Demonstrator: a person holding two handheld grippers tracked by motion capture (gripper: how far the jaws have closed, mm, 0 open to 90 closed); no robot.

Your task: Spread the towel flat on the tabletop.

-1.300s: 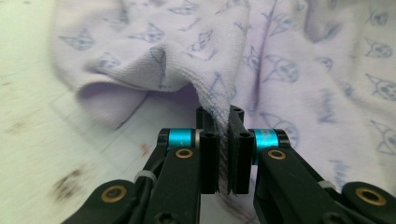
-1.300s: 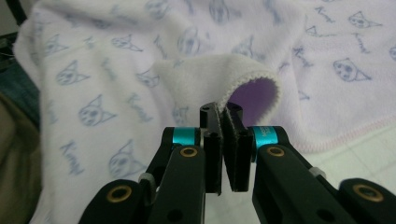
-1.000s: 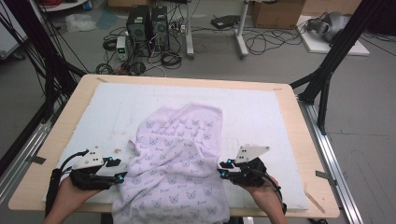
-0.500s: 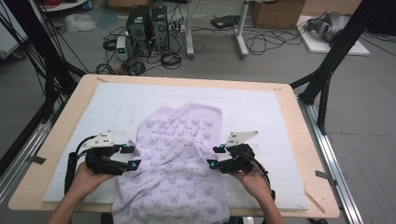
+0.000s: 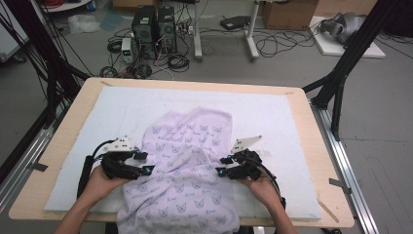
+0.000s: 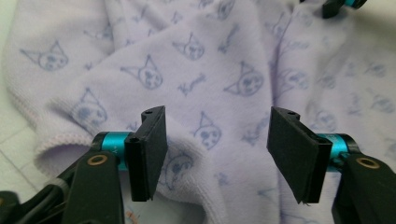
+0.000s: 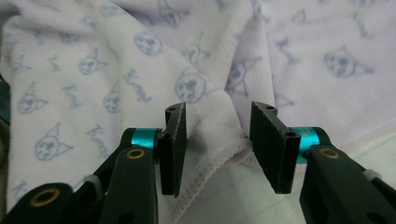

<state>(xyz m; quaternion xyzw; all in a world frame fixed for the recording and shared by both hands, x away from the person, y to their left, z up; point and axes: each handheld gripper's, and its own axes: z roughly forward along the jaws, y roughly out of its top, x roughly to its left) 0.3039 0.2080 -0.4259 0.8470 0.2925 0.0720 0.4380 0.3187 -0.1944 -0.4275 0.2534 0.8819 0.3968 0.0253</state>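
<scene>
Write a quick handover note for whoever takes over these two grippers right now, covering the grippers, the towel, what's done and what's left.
Left gripper: jaws open, have just been closing a little, at the left side of the towel; nothing pinched, cloth lies beyond the pads.
Right gripper: jaws have just been closing around a folded hem of the towel at its right side; the hem sits between the pads, not clearly pressed yet.
Towel: crumpled, lilac with a cat print, on the white mat, its near end hanging over the table edge.
Done: both grippers brought to opposite sides of the towel.
Left: probably grip both sides, then lift and spread it flat.
</scene>
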